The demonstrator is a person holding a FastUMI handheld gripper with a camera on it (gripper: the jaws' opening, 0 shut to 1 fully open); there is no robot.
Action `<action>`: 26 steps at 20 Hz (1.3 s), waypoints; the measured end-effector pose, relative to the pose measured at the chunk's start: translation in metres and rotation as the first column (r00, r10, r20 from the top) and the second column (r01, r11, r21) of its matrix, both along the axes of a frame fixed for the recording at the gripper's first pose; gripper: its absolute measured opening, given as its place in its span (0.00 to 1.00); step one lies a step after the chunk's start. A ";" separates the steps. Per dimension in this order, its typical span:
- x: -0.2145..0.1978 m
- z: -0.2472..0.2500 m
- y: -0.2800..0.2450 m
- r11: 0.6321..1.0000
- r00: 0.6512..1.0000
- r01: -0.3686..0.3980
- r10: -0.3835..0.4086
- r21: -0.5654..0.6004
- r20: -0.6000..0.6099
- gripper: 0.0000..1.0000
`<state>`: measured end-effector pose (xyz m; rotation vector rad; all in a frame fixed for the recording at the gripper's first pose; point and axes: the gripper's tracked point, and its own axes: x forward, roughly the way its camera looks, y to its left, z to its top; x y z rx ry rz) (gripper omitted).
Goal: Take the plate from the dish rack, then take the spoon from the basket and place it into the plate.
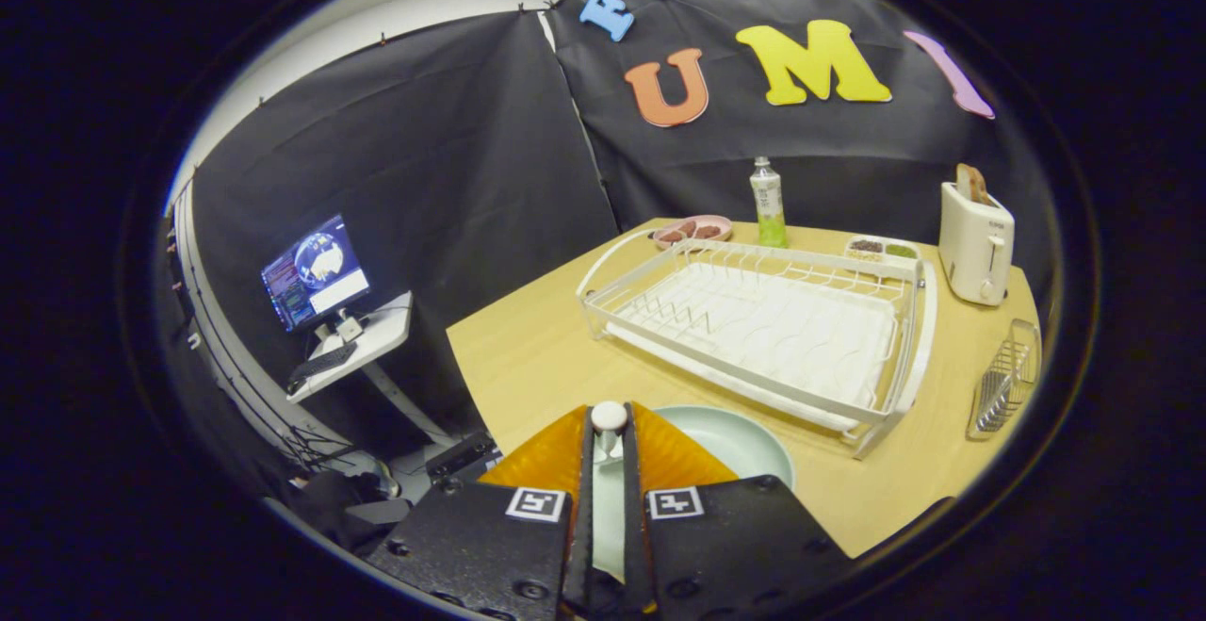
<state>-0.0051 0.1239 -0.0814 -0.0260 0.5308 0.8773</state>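
My gripper (610, 434) is shut on a white spoon (609, 415). The spoon's rounded end sticks out just past the fingertips and its stem runs back between the fingers. A pale green plate (744, 440) lies flat on the wooden table (528, 357), right under and slightly to the right of the fingers, partly hidden by them. Beyond the plate stands the white wire dish rack (754, 319) with nothing in its slots. The small wire basket (1006, 381) sits at the table's right edge, to the right of the rack.
Behind the rack are a pink dish of food (693, 229), a green bottle (768, 202), a small tray of snacks (882, 248) and a white toaster (976, 239). Off the table's left edge stands a side desk with a monitor (316, 272) and keyboard.
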 end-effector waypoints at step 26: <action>-0.009 0.116 -0.130 0.708 0.589 0.644 -0.701 0.289 0.402 1.00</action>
